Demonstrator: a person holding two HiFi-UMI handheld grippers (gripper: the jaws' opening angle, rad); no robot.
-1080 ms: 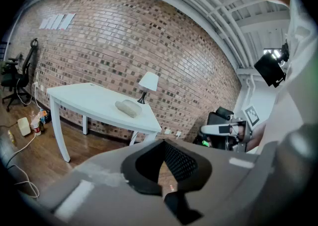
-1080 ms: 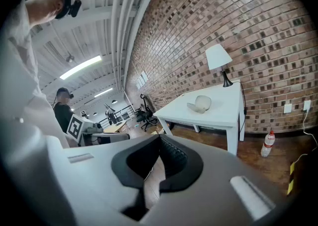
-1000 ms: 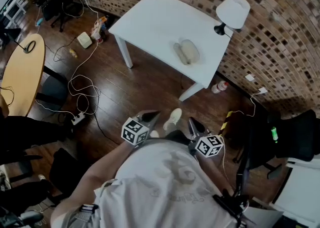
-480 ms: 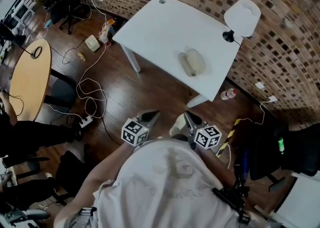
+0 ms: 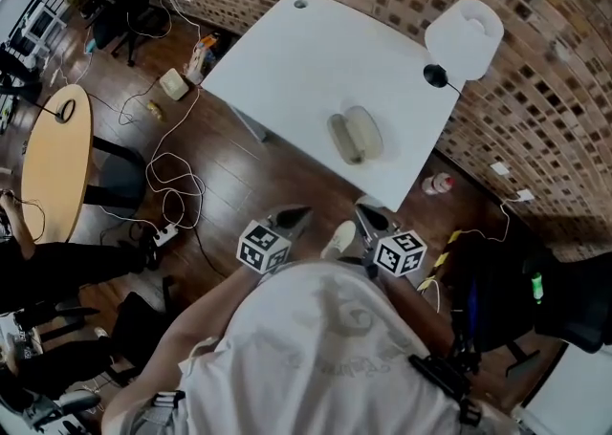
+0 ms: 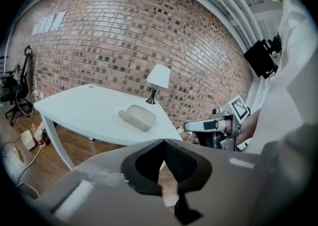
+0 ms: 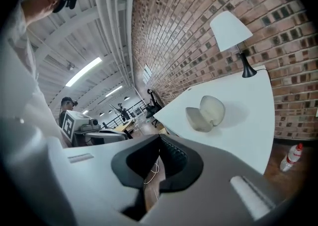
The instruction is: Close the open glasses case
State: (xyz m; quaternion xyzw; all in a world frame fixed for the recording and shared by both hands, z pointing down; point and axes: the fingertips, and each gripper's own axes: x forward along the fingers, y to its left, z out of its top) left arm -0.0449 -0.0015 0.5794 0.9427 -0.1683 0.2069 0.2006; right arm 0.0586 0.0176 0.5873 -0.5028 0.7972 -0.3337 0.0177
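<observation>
— White desk (image 5: pixel 287 51) carries the glasses case (image 5: pixel 355 135), lying open toward the near edge.
— Are both tools far off?
— Yes. Left tool (image 5: pixel 291 219) and right tool (image 5: pixel 369 216) are clenched, empty, well short of it. Shoving with closed tips could skid the case off the edge.

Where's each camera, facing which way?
Head view: person's head, steeply down onto white table, glasses case; shirt, left gripper, right gripper show.
Left gripper view: rides that gripper, along its shut jaws toward the table; right gripper shows.
Right gripper view: rides that gripper, along its shut jaws toward the table; left gripper shows.
All three share the open glasses case and lamp.
</observation>
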